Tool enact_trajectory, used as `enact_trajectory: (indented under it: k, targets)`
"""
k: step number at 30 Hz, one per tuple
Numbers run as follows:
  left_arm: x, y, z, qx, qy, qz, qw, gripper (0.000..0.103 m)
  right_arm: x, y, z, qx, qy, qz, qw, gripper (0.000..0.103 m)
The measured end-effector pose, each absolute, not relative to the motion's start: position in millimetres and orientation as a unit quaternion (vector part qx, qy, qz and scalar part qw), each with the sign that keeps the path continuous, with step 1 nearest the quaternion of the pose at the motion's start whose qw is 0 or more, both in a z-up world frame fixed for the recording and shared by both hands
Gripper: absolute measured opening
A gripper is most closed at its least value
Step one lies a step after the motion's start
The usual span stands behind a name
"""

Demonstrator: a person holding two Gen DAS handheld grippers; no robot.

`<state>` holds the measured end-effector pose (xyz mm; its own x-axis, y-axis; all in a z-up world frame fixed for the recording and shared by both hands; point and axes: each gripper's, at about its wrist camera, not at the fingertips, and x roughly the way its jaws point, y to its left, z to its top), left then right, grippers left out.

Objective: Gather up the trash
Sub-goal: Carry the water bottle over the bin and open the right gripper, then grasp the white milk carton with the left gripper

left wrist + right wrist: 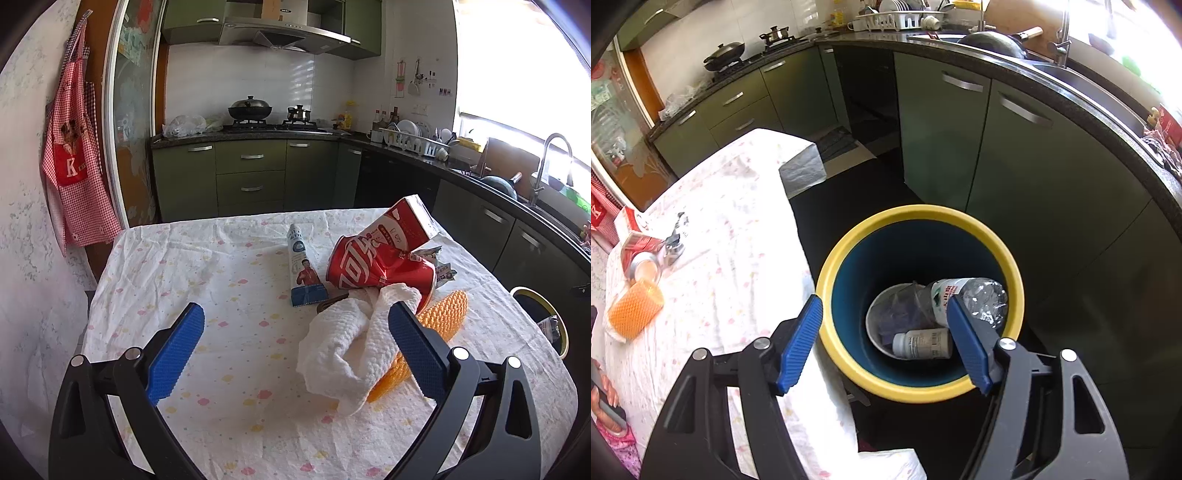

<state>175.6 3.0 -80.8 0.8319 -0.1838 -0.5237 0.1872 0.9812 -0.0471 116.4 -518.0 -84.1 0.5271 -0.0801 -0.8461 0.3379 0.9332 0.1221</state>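
My left gripper (295, 325) is open over the table, empty. Just ahead to its right lie a crumpled white paper towel (343, 343), an orange foam net (439, 317), a crushed red cola can (376, 269), a red carton (402, 221) and a white-blue tube (301, 266). My right gripper (886, 314) is open and empty above a yellow-rimmed blue trash bin (846, 258) that holds a clear plastic bottle (982, 295), a white pill bottle (919, 343) and a white bowl (875, 317). The net (635, 310) and can (642, 262) also show in the right wrist view.
The table wears a white flowered cloth (221, 295). The bin stands on the dark floor beside the table's right edge (798, 236). Green kitchen cabinets (997, 147) run behind, with a stove and sink. A red apron (74, 155) hangs at the left wall.
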Motion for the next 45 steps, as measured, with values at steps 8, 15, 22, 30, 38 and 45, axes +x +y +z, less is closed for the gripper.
enact_trajectory:
  k: [8, 15, 22, 30, 38, 45]
  targets:
    - [175, 2, -80, -0.017, 0.281, -0.125, 0.951, 0.098, 103, -502, -97, 0.154, 0.464, -0.102, 0.866, 0.067]
    - [175, -20, -74, -0.005, 0.306, -0.143, 0.941, 0.098, 100, -496, -98, 0.155, 0.454, -0.09, 0.873, 0.068]
    - [183, -74, -45, 0.011, 0.338, -0.133, 0.932, 0.098, 100, -495, -94, 0.146, 0.439, -0.074, 0.883, 0.069]
    - [249, -138, -22, -0.006, 0.423, -0.125, 0.897, 0.098, 103, -490, -98, 0.135, 0.432, -0.044, 0.891, 0.069]
    - [307, -161, -43, -0.032, 0.488, -0.069, 0.869, 0.098, 109, -478, -109, 0.129, 0.427, -0.007, 0.895, 0.069]
    - [320, -167, -49, -0.033, 0.477, -0.03, 0.878, 0.098, 110, -474, -118, 0.133, 0.429, 0.014, 0.893, 0.069]
